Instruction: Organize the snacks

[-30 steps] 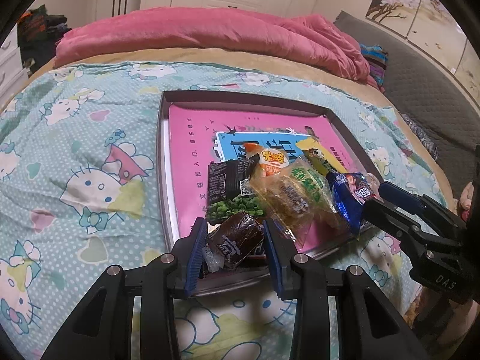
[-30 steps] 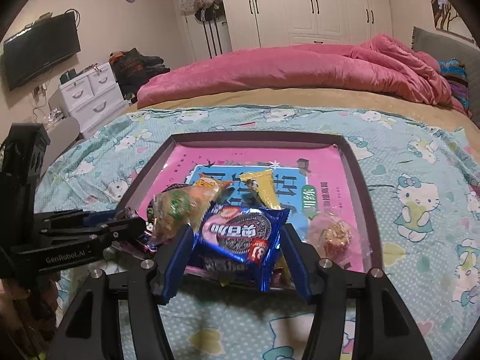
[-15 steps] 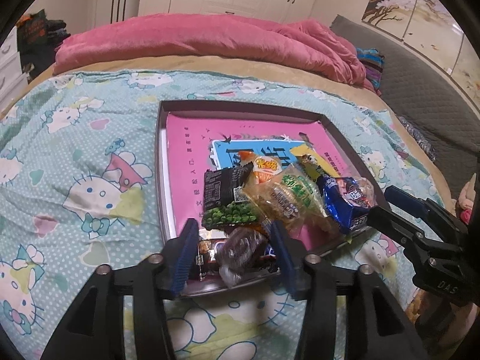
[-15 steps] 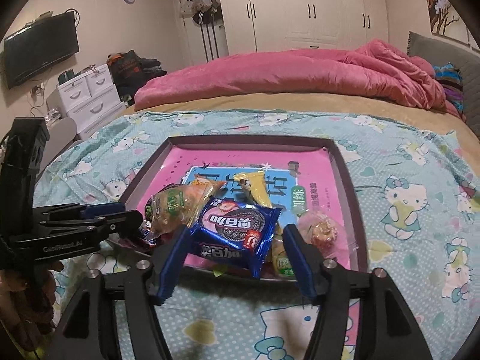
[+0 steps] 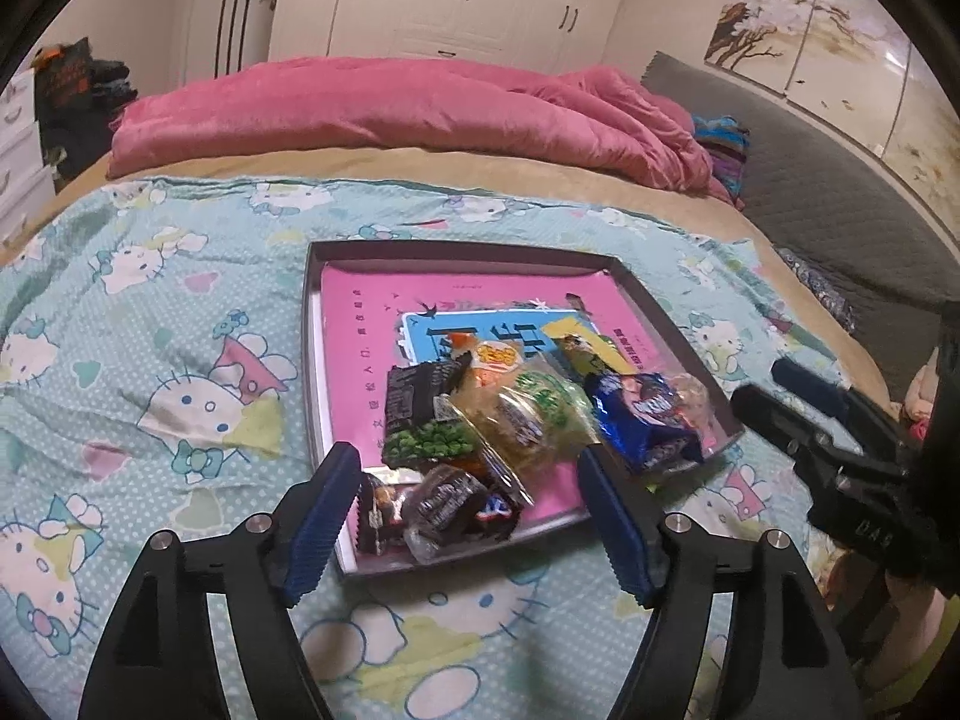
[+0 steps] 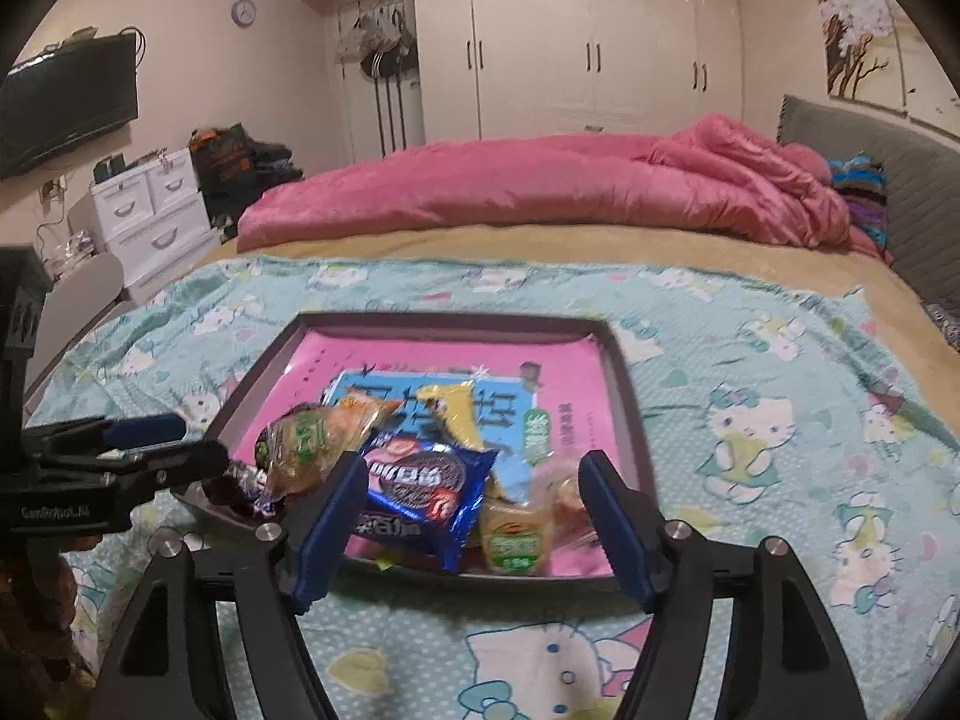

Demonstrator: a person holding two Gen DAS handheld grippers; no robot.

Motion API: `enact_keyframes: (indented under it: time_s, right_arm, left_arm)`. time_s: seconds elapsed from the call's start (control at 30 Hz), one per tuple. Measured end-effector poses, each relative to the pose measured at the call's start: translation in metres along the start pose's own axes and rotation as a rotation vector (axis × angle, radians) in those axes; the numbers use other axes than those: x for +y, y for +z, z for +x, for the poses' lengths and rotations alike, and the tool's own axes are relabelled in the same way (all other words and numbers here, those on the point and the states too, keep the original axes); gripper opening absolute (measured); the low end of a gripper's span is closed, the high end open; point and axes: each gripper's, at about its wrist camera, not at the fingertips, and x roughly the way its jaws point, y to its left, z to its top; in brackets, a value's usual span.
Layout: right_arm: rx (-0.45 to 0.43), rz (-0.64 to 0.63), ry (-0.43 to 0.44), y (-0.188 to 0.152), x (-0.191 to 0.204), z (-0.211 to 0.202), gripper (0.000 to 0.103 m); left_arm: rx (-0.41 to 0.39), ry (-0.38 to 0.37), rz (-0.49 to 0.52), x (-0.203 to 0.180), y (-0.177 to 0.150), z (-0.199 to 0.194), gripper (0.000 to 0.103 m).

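A dark tray (image 5: pixel 456 252) with a pink liner lies on the bed, snacks heaped at its near end. My left gripper (image 5: pixel 468 516) hovers over the tray's near corner, its jaws opening. Brown candy packets (image 5: pixel 444 504) lie in the tray between the fingers, touching neither pad. Behind them sit a black pea packet (image 5: pixel 420 414) and a clear-wrapped pastry (image 5: pixel 528 414). My right gripper (image 6: pixel 471 522) is also opening above the tray's (image 6: pixel 450 321) near rim. The blue cookie pack (image 6: pixel 420 492) rests in the tray, free of the pads. A small green-labelled cake (image 6: pixel 516 531) lies beside it.
A cartoon-cat sheet (image 5: pixel 180 396) covers the bed around the tray. A pink quilt (image 6: pixel 540 192) is bunched at the far side, with a grey headboard (image 6: pixel 870 138) to the right. White drawers (image 6: pixel 150 204) and a wall television (image 6: pixel 66 108) stand to the left.
Both grippers opened and drew back and up. The left let go of the brown candy, which now lies in the tray corner. The right's jaws widened away from the blue cookie pack.
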Motion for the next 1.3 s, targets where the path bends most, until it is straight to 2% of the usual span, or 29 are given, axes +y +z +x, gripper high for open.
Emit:
enact_keyframes:
  time_s: [0.2, 0.3, 0.43, 0.6, 0.8, 1.3]
  right_arm:
    - [-0.059, -0.014, 0.009, 0.002, -0.002, -0.028, 0.087]
    - [-0.061, -0.021, 0.026, -0.002, -0.002, -0.042, 0.090]
    - [-0.044, -0.028, 0.051, -0.011, -0.002, -0.058, 0.099]
    - [0.004, -0.014, 0.076, -0.033, -0.005, -0.073, 0.101]
    - [0.042, 0.014, 0.084, -0.055, -0.008, -0.081, 0.101]
    - [0.035, 0.013, 0.051, -0.066, -0.014, -0.077, 0.101]
  left_arm:
    - [0.020, 0.005, -0.055, -0.011, -0.014, -0.015, 0.080]
    - [0.026, 0.022, -0.083, -0.021, -0.022, -0.024, 0.080]
    - [0.026, 0.042, -0.076, -0.035, -0.035, -0.037, 0.080]
    - [0.071, 0.048, -0.084, -0.043, -0.057, -0.044, 0.080]
    - [0.083, 0.090, -0.067, -0.051, -0.073, -0.047, 0.080]
    - [0.086, 0.119, -0.047, -0.055, -0.076, -0.047, 0.080]
